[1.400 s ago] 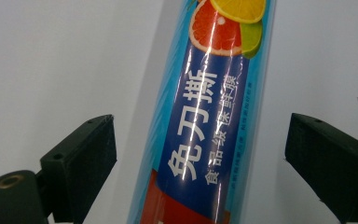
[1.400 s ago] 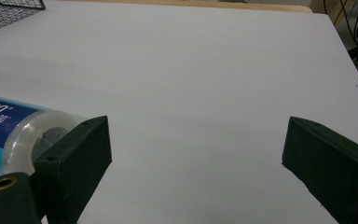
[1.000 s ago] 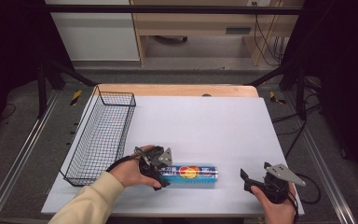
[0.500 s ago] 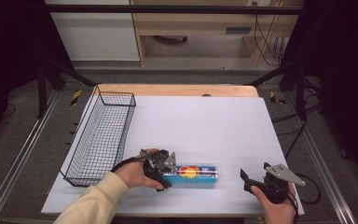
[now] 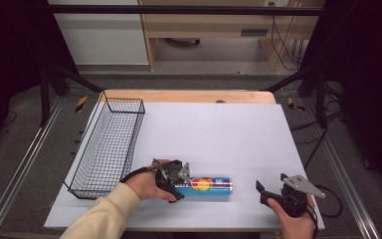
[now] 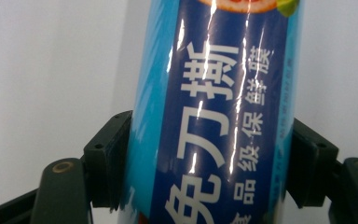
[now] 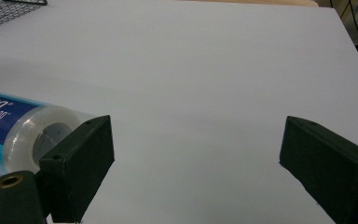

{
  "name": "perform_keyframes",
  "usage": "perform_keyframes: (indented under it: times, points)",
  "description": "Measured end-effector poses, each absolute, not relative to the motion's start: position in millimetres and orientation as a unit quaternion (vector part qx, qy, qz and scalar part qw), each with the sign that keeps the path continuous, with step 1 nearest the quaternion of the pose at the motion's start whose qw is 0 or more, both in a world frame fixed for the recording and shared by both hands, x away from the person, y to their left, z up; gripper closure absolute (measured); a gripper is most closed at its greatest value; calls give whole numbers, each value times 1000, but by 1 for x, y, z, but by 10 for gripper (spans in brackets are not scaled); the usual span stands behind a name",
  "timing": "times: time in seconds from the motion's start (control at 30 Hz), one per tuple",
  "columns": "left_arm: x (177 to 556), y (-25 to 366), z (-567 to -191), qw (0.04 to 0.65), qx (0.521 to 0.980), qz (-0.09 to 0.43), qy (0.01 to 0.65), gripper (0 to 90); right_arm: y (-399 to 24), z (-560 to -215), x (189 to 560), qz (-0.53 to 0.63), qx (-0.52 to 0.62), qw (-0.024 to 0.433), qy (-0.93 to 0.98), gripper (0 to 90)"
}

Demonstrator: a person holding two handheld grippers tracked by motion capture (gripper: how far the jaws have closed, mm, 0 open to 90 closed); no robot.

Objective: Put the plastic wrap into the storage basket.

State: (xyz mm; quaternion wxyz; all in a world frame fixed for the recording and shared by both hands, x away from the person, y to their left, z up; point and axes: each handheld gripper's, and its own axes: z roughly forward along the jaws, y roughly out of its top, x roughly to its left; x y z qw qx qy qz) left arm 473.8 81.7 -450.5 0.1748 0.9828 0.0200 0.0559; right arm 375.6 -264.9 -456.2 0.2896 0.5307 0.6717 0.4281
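Down at the desk's (image 5: 219, 124) near edge, the left tool (image 5: 175, 180), its jaws just closing, clamps one end of the blue cylindrical roll of plastic wrap (image 5: 206, 185) lying flat, forearm angled in low. Well apart, the right tool (image 5: 262, 191) rests wide, holding nothing.

Cream sleeve (image 5: 110, 209); black fingers (image 6: 106, 158), brass-ringed screws.

Roll (image 5: 206, 184): blue wrap, light-blue edge bands, white lettering, red/orange round graphic mid-body, translucent white end. Both claws black, left claw (image 5: 179, 183), right claw (image 5: 261, 191); grey plate on right. Basket (image 5: 110, 144): black wire mesh. Bench (image 5: 229, 134): plain white, wood strip at far edge.
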Motion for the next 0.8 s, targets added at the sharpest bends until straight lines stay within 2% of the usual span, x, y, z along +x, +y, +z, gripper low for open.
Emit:
perform_keyframes:
  times: [0.8]
  points:
    - [472, 77, -450, 164, 985, 59, 4, 301, -265, -457, 376, 429, 529, 289, 673, 113]
